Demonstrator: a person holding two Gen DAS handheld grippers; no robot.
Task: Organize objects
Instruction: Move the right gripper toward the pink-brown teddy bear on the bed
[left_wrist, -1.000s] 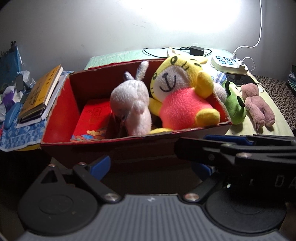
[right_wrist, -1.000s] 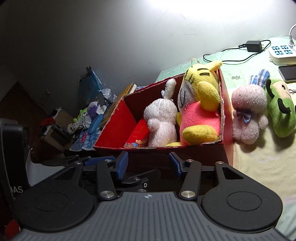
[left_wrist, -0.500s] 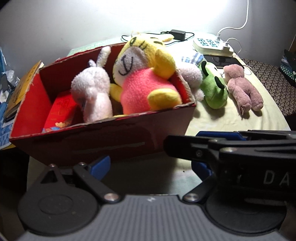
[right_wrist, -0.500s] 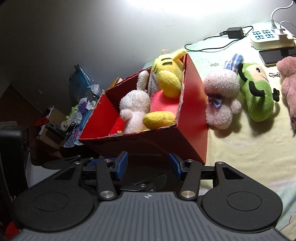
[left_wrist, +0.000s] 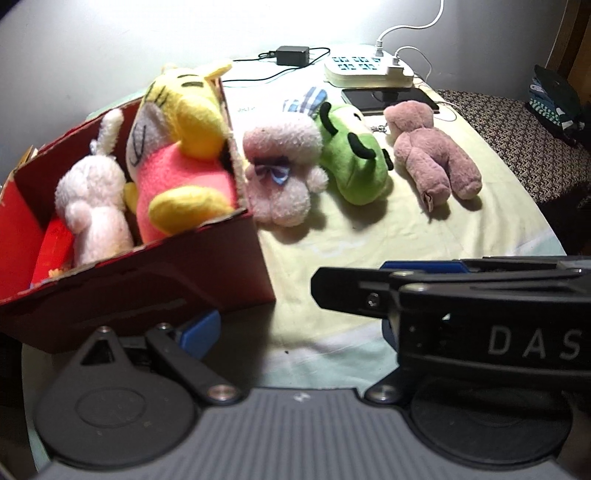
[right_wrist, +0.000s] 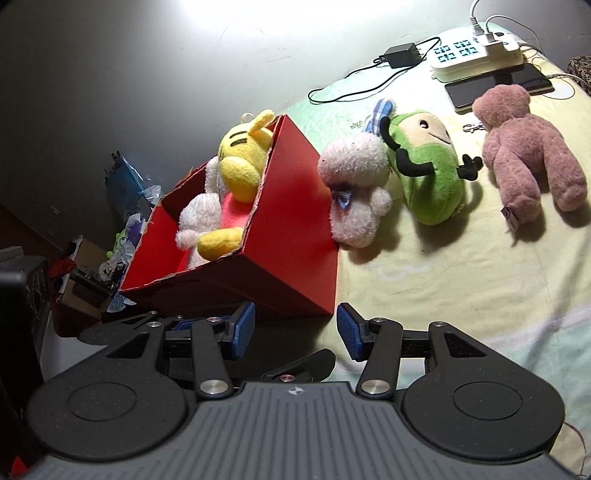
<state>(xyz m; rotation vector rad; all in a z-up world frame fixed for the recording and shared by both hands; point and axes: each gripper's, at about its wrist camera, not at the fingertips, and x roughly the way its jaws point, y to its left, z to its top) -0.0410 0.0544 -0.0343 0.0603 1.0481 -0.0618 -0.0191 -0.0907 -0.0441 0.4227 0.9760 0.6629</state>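
Far left, the red box (right_wrist: 291, 236) sits on the bed (right_wrist: 461, 280), white bunny (right_wrist: 201, 214) and yellow tiger (right_wrist: 240, 166) inside. Pink lamb (right_wrist: 354, 192) touches the box's right wall, then green plush (right_wrist: 428, 177), then pink bear (right_wrist: 528, 162) lying apart. My left hand-held gripper (left_wrist: 295, 325) and right hand-held gripper (right_wrist: 295, 328) both have fingers apart, holding nothing.

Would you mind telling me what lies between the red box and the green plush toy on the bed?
A pale pink fluffy plush with a blue bow lies there, leaning against the red box and touching the green plush; both wrist views show it.
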